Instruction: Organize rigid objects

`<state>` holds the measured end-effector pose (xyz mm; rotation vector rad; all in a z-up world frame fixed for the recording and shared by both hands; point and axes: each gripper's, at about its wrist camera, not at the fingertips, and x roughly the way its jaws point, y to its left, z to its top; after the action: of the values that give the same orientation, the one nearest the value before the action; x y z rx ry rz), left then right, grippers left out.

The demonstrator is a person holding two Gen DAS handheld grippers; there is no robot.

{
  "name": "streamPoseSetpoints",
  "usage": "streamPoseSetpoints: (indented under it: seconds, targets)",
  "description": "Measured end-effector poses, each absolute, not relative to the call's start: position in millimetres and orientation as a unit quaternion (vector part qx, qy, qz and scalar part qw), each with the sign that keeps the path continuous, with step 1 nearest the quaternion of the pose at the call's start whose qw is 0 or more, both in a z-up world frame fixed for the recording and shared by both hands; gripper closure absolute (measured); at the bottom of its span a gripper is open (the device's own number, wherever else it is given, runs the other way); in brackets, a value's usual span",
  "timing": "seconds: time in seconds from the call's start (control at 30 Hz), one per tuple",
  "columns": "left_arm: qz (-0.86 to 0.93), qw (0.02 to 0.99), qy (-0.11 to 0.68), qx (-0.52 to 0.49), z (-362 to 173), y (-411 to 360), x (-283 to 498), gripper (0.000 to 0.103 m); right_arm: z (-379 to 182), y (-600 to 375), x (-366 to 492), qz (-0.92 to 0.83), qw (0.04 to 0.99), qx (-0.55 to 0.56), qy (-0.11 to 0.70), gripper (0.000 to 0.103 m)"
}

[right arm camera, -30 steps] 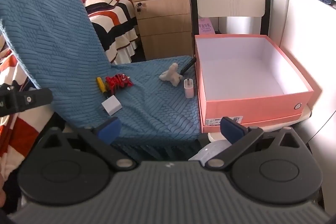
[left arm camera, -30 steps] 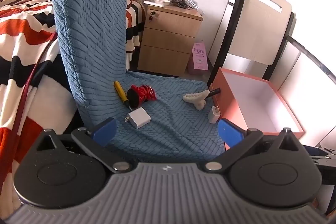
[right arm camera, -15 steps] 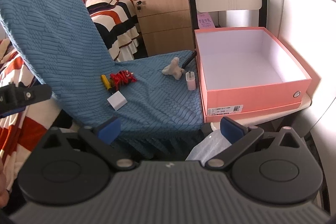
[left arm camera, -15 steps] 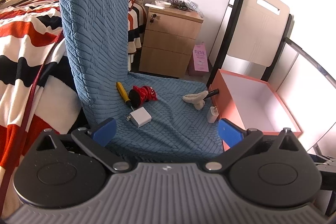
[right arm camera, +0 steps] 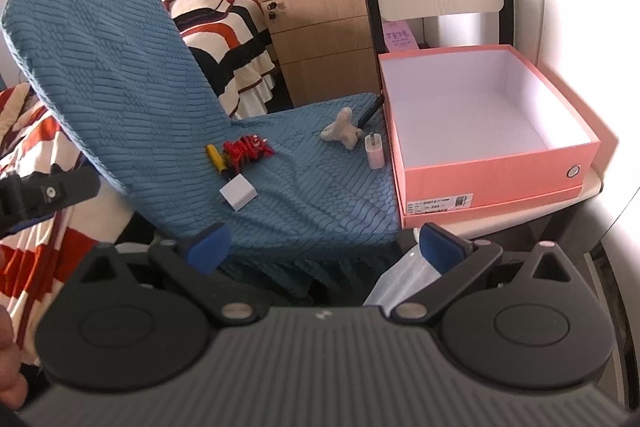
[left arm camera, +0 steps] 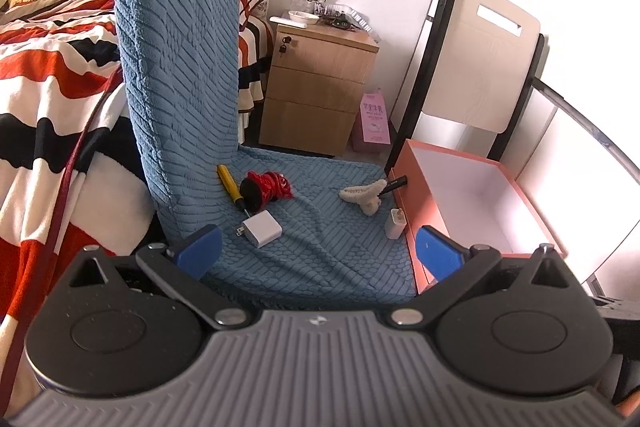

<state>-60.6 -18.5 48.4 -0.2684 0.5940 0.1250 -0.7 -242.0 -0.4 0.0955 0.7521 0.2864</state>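
Observation:
On the blue chair seat (left arm camera: 320, 247) lie a yellow screwdriver (left arm camera: 229, 183), a red toy (left arm camera: 266, 187), a white charger (left arm camera: 260, 227), a cream hair claw (left arm camera: 362, 195), a black pen (left arm camera: 394, 183) and a small white plug (left arm camera: 395, 223). An open pink box (left arm camera: 424, 211) stands to the right of the seat; it looks empty. The same objects show in the right wrist view: screwdriver (right arm camera: 216, 159), red toy (right arm camera: 246, 151), charger (right arm camera: 238, 191), claw (right arm camera: 342, 131), plug (right arm camera: 375, 151), box (right arm camera: 496, 167). My left gripper (left arm camera: 318, 253) and right gripper (right arm camera: 324, 247) are open, empty, in front of the seat.
A striped bed (left arm camera: 48, 67) is on the left. A wooden nightstand (left arm camera: 316, 87) stands behind the chair. A second chair's pale backrest (left arm camera: 488, 67) rises behind the box. The left gripper shows at the left edge of the right wrist view (right arm camera: 44, 195).
Both grippers have pulled back and risen from the chair, so the seat objects look smaller and farther. Nothing on the seat has moved.

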Motion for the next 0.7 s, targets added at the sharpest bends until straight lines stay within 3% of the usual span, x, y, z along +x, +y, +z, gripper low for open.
streamPoseSetpoints:
  seconds: [0.7]
  targets:
    - [0.055, 0.945, 0.297, -0.127, 20.7, -19.8, -30.0, 0.000, -15.8, -242.7, 11.0, 0.115, 0.921, 0.071, 0.365, 0.000]
